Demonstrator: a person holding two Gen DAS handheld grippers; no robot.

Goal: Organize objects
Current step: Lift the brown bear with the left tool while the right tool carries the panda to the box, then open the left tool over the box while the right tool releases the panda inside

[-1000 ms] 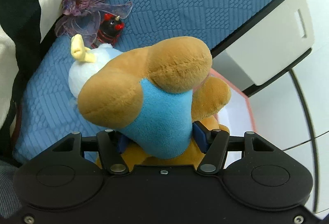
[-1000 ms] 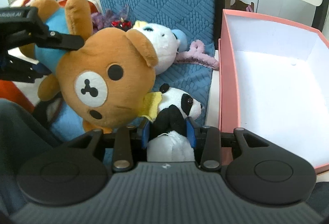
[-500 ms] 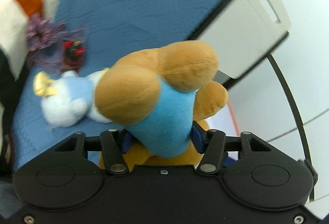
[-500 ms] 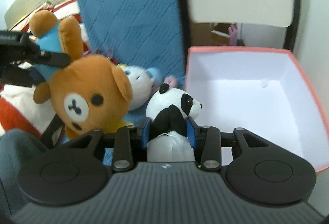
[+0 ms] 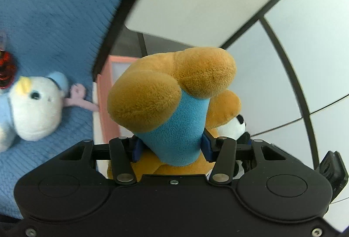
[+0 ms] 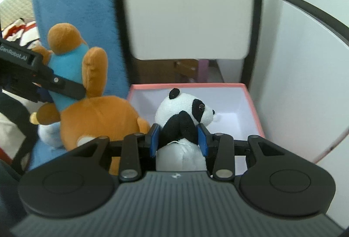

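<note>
Risk of collision over the pink box: both plush toys converging on the same opening, with the brown bear hanging head-down and bulky, likely to snag the rim at 9 o'clock or knock the panda askew on release. Left claw clamped on the bear's blue-shirted middle, legs pointing up toward 12 o'clock, tilted forward just left of the box. Right claw clamped on the panda's black chest, held level above the box's near edge, with a white duck plush lying on the blue cushion at 9 o'clock.
</note>
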